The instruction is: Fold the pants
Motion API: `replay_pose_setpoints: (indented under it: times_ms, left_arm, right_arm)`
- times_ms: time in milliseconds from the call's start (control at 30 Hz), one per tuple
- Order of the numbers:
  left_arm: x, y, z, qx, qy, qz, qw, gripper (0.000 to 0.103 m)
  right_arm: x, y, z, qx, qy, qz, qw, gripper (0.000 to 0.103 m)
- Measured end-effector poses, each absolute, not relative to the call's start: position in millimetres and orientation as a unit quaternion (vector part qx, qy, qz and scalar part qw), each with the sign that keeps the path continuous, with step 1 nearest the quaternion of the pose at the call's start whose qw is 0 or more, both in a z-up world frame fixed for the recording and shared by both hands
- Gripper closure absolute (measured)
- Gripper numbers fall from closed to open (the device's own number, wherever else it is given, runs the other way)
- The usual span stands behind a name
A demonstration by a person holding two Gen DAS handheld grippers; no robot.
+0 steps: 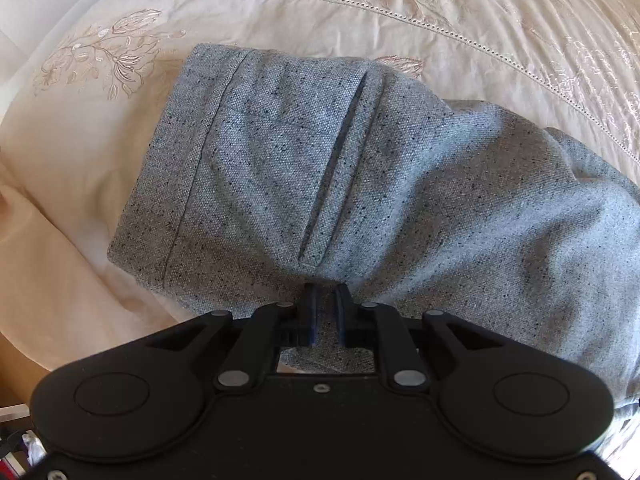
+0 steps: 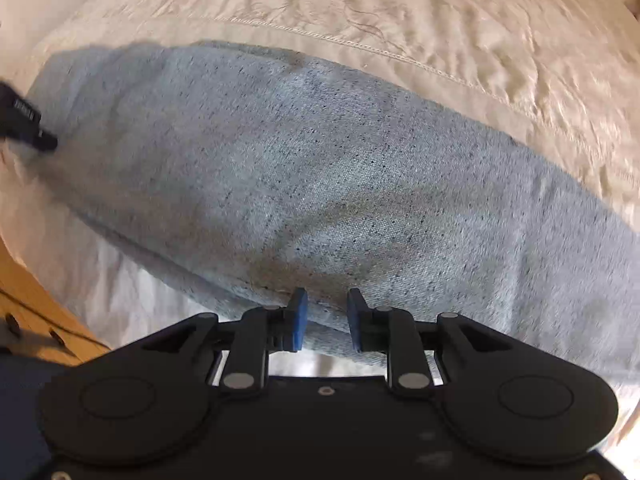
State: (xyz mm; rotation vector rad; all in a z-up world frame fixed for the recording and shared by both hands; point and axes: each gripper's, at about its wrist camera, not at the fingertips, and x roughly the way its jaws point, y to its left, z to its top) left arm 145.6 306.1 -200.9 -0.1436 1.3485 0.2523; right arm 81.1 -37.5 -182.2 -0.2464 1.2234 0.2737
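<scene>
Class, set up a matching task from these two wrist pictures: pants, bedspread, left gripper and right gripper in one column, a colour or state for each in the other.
Column 1:
1. pants
2. bedspread
3. left gripper
4. right gripper

Column 2:
A. cream, with embroidered flowers
B. fingers apart, cloth edge between them
C. speckled grey
D. pinching a fold of cloth

Pairs: 1-C, 2-A, 3-D, 4-B

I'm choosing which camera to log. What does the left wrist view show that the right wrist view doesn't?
Left only: the slit pocket, the stitched waistband and the left tool nearly closed on fabric. Right only: a black label tag, a wooden edge and the right tool straddling a fold. Both: speckled grey woven pants on the embroidered cream bedspread.
</scene>
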Motion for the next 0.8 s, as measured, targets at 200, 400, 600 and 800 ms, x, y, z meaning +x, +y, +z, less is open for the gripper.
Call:
replay_pose_setpoints:
  times_ms: [200, 400, 600, 800]
  left_arm:
    - [155, 315, -211, -0.104, 0.633, 0.147, 0.753, 0.083]
    - [157, 349, -218, -0.183, 0.637, 0.158, 0.732, 0.083]
    - [152, 353, -218, -0.183, 0.629, 0.156, 0.740, 0.083]
    - [149, 348, -215, -0.177, 0.626, 0.163, 0.742, 0.083]
  right_arm:
    - [60, -32, -187, -0.249, 0.523, 0.246, 0.777, 0.075]
    - [39, -14, -196, -0.368, 0.440, 0.332, 0.749, 0.074]
    - [48, -19, -190, -0.332, 0.439, 0.347, 0.759, 0.100]
    - [37, -26, -169, -0.313, 0.436, 0.384, 0.751, 0.099]
